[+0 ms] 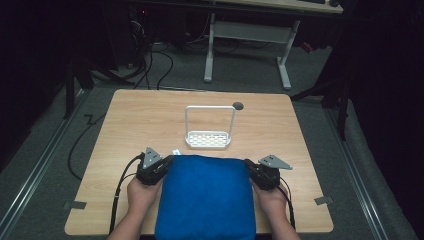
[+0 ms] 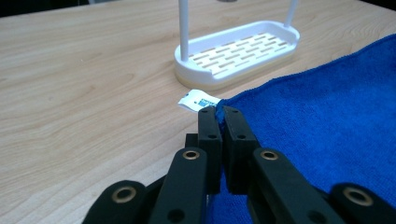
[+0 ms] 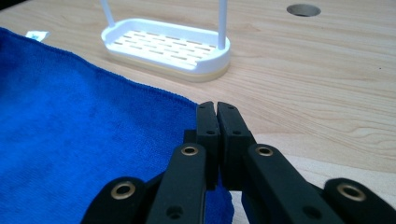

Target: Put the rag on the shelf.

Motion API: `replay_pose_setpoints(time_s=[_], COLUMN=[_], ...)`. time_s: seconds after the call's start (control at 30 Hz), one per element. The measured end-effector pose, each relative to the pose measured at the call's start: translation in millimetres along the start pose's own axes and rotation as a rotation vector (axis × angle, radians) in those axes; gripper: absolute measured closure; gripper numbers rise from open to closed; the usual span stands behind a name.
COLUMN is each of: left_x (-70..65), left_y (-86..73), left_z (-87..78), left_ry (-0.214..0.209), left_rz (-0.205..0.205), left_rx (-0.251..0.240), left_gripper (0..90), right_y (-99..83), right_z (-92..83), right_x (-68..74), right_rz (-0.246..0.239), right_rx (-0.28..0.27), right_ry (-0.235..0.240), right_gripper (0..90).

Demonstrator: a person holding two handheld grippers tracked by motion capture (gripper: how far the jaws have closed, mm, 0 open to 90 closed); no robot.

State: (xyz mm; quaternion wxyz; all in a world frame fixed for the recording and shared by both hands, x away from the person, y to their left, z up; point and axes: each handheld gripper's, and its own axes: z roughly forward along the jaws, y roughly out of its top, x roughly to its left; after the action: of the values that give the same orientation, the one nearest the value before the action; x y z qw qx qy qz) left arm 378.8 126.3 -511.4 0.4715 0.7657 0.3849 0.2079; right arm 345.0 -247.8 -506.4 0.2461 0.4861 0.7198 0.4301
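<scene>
A blue cloth (image 1: pixel 205 197) lies spread on the near half of the wooden table (image 1: pixel 130 120). My left gripper (image 1: pixel 167 161) is shut on the cloth's far left corner; in the left gripper view the blue corner (image 2: pixel 218 112) pokes out between the closed jaws, beside a small white label (image 2: pixel 196 101). My right gripper (image 1: pixel 248 165) is shut on the far right corner, with the cloth's edge (image 3: pixel 182 100) running into its jaws. My left gripper (image 2: pixel 218 114) and right gripper (image 3: pixel 216 108) both rest low over the table.
A white slotted rack (image 1: pixel 208 139) with a tall hoop handle stands just beyond the cloth at mid-table. A round cable hole (image 1: pixel 238 105) sits near the far edge. Desk legs and cables lie on the floor beyond the table.
</scene>
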Motion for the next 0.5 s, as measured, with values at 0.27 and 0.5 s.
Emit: replay_pose_setpoints(time_s=[0.27, 0.5], left_x=[-2.1, -4.5], left_y=[5.1, 13.9], left_z=[-10.8, -27.8], left_ry=[0.013, 0.027], left_rz=[-0.001, 0.0], left_rx=[-0.039, -0.124], left_gripper=[87.4, 87.5], right_y=[5.5, 12.8], right_z=[-11.5, -28.1], right_x=[2.5, 5.1], right_rz=[-0.012, -0.032], right_rx=[-0.047, -0.13], right_ry=[0.019, -0.002], right_gripper=[88.9, 89.0])
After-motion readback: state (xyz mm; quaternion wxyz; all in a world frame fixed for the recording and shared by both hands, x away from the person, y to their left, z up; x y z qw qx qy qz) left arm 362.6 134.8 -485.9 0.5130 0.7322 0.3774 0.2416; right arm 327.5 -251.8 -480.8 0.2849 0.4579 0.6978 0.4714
